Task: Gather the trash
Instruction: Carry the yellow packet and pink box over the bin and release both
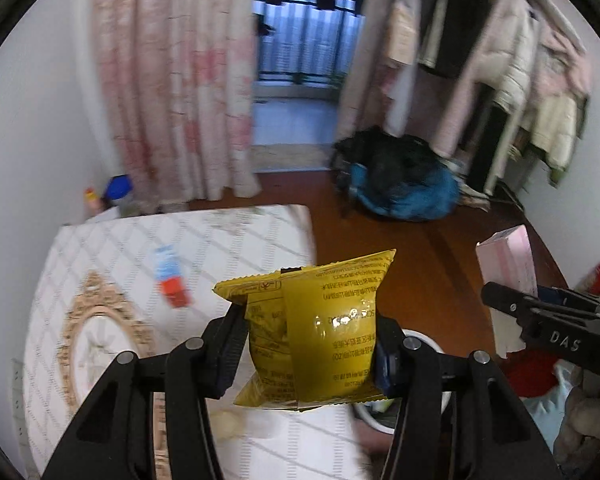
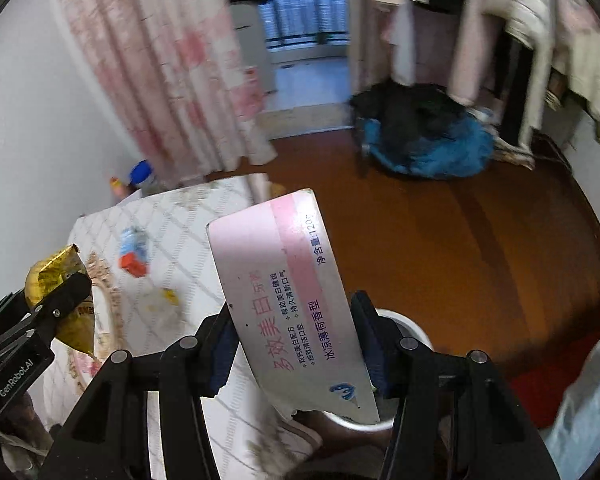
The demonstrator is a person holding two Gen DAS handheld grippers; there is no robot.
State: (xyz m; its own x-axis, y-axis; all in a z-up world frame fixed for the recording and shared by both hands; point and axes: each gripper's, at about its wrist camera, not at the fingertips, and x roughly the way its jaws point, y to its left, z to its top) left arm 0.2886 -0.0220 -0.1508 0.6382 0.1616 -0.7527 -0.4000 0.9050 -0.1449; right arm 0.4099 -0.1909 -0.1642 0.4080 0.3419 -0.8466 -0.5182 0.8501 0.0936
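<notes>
My left gripper (image 1: 308,344) is clamped on the yellow snack packet (image 1: 316,332), beside the white table (image 1: 228,240). My right gripper (image 2: 294,344) pinches the pink toothpaste box (image 2: 288,300) above the white bin (image 2: 412,322). I should centre each piece over the rim before releasing.

Carton (image 1: 171,276) on mattress (image 1: 228,240); bin (image 2: 404,320) right of mattress, on floor (image 2: 480,240).

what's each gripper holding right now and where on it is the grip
The left gripper pinches a yellow foil snack packet across its middle, on both side edges. The right gripper clamps a pink and white cardboard toothpaste box across its lower half.
</notes>
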